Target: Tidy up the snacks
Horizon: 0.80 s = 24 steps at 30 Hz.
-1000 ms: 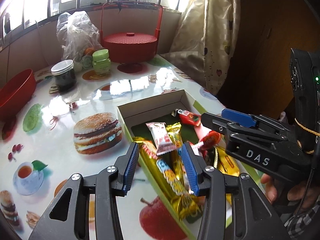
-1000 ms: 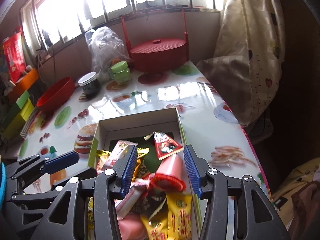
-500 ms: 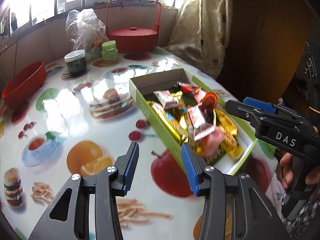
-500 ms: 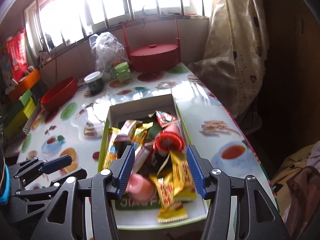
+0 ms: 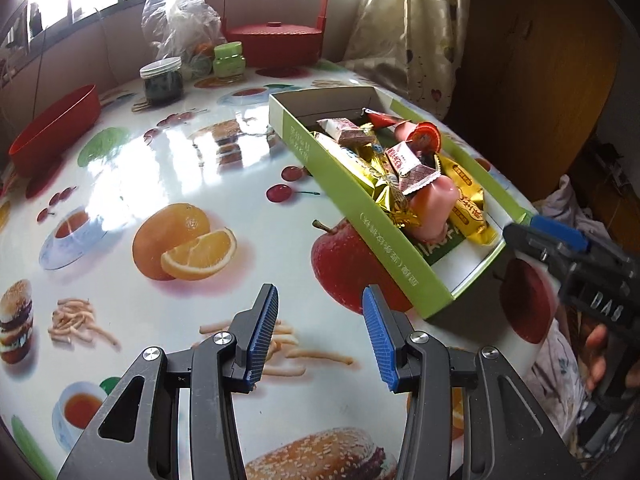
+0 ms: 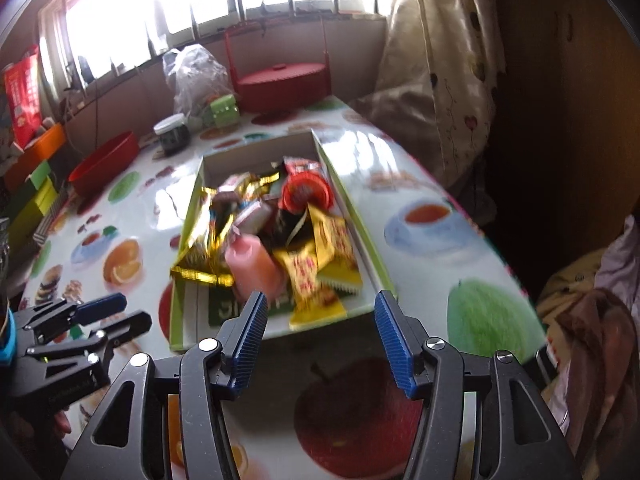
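Both claws spread, empty: left gripper [image 5: 320,334] and right gripper [image 6: 318,334].
Snacks [image 6: 276,232] heaped in green box [image 5: 362,204] just ahead of right gripper, ahead-right of left; walls keep the pile contained.

Place: I'm in a home, by a sunny window.
Signs: food-print cloth on my worktop [image 5: 248,208], heart-patterned curtain [image 6: 448,60], red lidded basket [image 5: 276,42], jars [image 5: 162,80].
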Tool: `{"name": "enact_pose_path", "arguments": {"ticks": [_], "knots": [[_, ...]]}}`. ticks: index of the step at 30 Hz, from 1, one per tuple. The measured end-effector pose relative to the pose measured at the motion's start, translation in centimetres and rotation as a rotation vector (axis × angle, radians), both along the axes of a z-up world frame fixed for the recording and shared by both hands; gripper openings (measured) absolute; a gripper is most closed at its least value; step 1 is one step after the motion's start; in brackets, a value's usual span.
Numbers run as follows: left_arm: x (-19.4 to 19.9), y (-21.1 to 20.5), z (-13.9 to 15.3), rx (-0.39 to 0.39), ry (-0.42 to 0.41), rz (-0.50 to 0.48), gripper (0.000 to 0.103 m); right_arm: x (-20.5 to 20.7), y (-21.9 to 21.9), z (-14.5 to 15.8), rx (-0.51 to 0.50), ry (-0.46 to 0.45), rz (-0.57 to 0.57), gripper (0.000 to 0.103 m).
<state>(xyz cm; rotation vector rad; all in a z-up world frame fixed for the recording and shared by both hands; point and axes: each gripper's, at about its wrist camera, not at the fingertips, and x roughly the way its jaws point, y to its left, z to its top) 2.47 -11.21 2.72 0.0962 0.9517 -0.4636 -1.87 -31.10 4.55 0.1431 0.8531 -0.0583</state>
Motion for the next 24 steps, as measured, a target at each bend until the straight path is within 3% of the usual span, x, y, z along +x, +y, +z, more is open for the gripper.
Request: {"name": "enact_pose_path", "arguments": {"ticks": [4, 14, 24], "knots": [[-0.4, 0.0, -0.5, 0.011, 0.009, 0.009, 0.046, -1.0, 0.4, -0.7, -0.007, -0.008, -0.006, 0.06], [-1.2, -0.3, -1.1, 0.029, 0.019, 0.021, 0.046, -1.8, 1.6, -2.5, 0.001, 0.043, 0.021, 0.061], [-1.8, -0.8, -1.2, 0.063, 0.0, 0.028, 0.05, -1.6, 3.0, -3.5, -0.065, 0.074, 0.018, 0.063]]}}
